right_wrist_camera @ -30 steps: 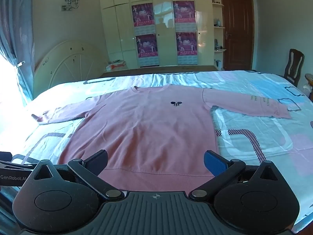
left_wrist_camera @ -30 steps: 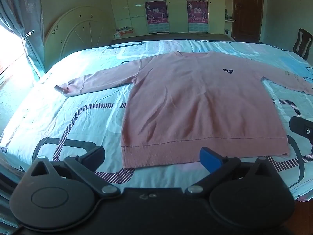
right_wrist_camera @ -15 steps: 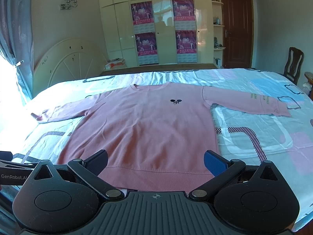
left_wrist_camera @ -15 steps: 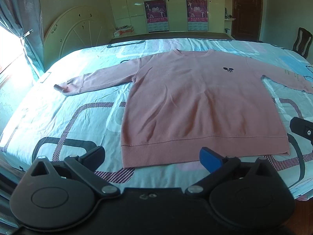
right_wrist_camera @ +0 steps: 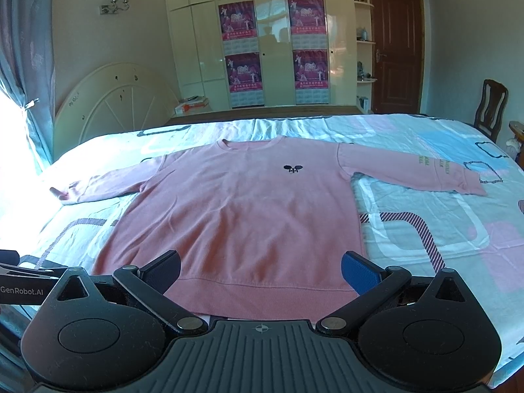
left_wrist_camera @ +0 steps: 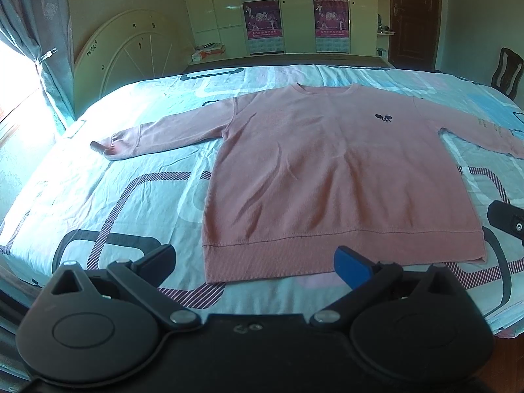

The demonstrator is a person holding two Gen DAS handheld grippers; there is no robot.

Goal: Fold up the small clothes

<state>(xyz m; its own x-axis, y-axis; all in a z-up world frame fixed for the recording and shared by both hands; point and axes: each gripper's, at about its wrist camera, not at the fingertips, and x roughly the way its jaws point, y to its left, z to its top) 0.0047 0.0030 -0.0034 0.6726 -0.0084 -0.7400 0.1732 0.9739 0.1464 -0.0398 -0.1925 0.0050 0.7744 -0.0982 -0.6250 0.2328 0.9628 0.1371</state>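
A pink long-sleeved sweatshirt (left_wrist_camera: pixel 327 177) lies flat and face up on the bed, sleeves spread to both sides, hem toward me. It also shows in the right wrist view (right_wrist_camera: pixel 249 216). My left gripper (left_wrist_camera: pixel 255 262) is open and empty, hovering near the hem's left half. My right gripper (right_wrist_camera: pixel 262 268) is open and empty, just above the hem's middle. Part of the right gripper shows at the right edge of the left wrist view (left_wrist_camera: pixel 507 219).
The bed (left_wrist_camera: pixel 98 196) has a patterned light-blue sheet. A white headboard (right_wrist_camera: pixel 114 104) stands at the left, a curtain (left_wrist_camera: pixel 39 49) by the window. Wardrobes with posters (right_wrist_camera: pixel 271 52) line the far wall. A wooden chair (right_wrist_camera: pixel 491 108) stands at the right.
Both grippers have drifted slightly; the view shifts a little. The sweatshirt has not moved and both grippers stay open.
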